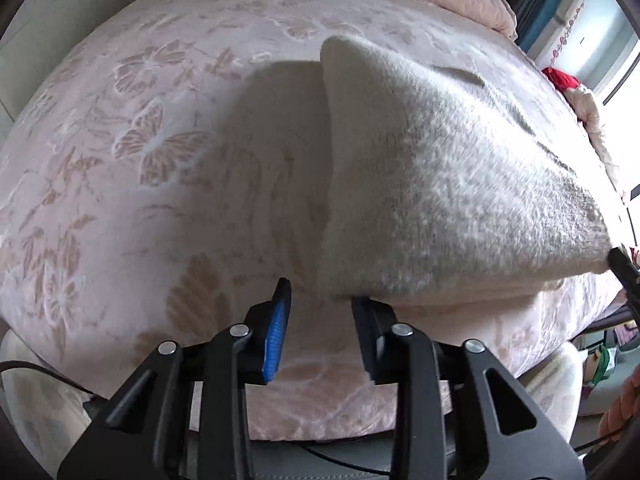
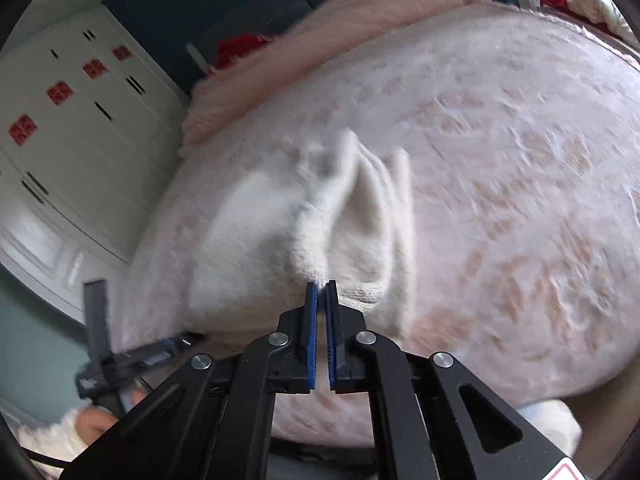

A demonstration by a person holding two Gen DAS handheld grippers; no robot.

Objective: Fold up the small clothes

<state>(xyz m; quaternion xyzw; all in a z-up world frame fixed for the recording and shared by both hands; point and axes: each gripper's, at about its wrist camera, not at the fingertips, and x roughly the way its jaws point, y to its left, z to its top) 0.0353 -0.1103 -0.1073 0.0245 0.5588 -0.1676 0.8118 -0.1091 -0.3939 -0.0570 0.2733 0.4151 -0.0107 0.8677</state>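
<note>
Over the bed, the right gripper (image 2: 321, 285) has its fingers pinched together on the edge of a fluffy cream garment (image 2: 352, 220), lifting it into folds. The left gripper (image 1: 320, 300) stands partly open, gripping nothing, at the garment's near corner. Beneath lies a pink floral bedspread (image 1: 120, 140); white cupboards (image 2: 80, 120) stand beyond.

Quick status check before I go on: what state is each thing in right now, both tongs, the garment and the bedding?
Left tongs: open, nothing between the pads, right tip at the garment's near edge.
Right tongs: shut on a corner of the white fleece garment.
White fleece garment: lifted by that corner, partly raised off the bed, bunched in folds, not yet folded flat.
Pink floral blanket: spread flat over the bed.
Pink quilt: heaped at the far edge.
</note>
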